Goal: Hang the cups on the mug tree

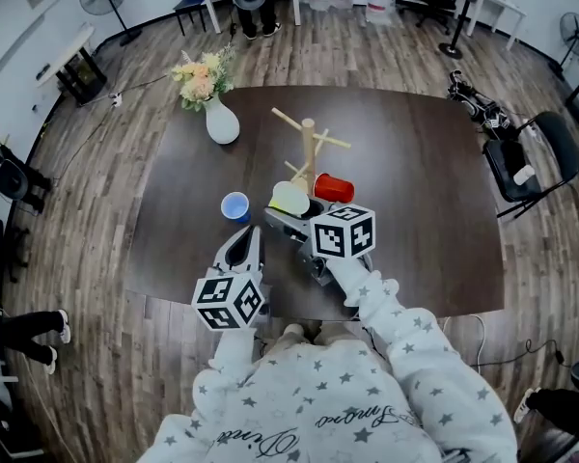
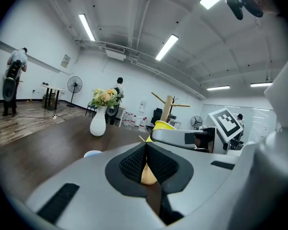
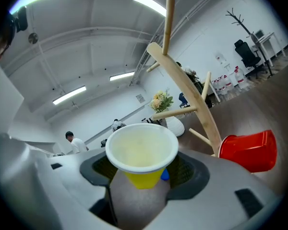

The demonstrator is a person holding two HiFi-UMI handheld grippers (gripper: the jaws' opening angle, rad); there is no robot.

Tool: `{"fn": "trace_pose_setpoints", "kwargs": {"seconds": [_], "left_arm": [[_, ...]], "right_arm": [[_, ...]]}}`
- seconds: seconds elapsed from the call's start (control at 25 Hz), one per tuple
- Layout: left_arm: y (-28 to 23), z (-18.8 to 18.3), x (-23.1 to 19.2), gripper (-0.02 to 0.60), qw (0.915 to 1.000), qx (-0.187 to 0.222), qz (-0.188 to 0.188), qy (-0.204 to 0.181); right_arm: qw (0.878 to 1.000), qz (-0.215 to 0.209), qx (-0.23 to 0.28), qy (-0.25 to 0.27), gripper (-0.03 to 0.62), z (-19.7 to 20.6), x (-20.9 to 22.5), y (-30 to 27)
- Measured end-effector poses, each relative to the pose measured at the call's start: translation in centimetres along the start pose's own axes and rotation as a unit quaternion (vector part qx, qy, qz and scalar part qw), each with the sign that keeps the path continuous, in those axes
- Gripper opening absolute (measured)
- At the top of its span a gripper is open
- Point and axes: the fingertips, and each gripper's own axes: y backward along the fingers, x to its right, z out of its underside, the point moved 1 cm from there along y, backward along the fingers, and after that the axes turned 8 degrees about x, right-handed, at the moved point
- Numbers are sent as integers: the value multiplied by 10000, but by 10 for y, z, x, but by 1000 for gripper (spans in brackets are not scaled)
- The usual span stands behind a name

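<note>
Yellow cup (image 3: 141, 152) gripped in right claw (image 3: 143, 174), left claw (image 2: 146, 164) closed; careless approach may topple mug tree (image 3: 194, 95).

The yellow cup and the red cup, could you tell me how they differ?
The yellow cup is clamped in the right gripper; the red cup is beside the mug tree, ungripped, tipped sideways. The yellow cup shows its pale inside; the red cup shows its outer wall. Both are plain cups.

Head view looks steeply down on the table (image 1: 415, 162); both gripper views face the mug tree (image 1: 308, 152) closely.
</note>
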Motion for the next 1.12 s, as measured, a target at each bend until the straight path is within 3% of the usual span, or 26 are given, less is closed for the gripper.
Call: {"fn": "trace_pose_setpoints", "kwargs": {"seconds": [0.52, 1.12], "left_arm": [[-3, 0, 5, 25, 9995, 96, -310, 4], [-6, -6, 14, 25, 9981, 149, -569, -166]], "right_arm": [[9949, -518, 71, -865, 302, -23, 4, -10], [9676, -1056, 48, -2294, 302, -38, 20, -8]]}}
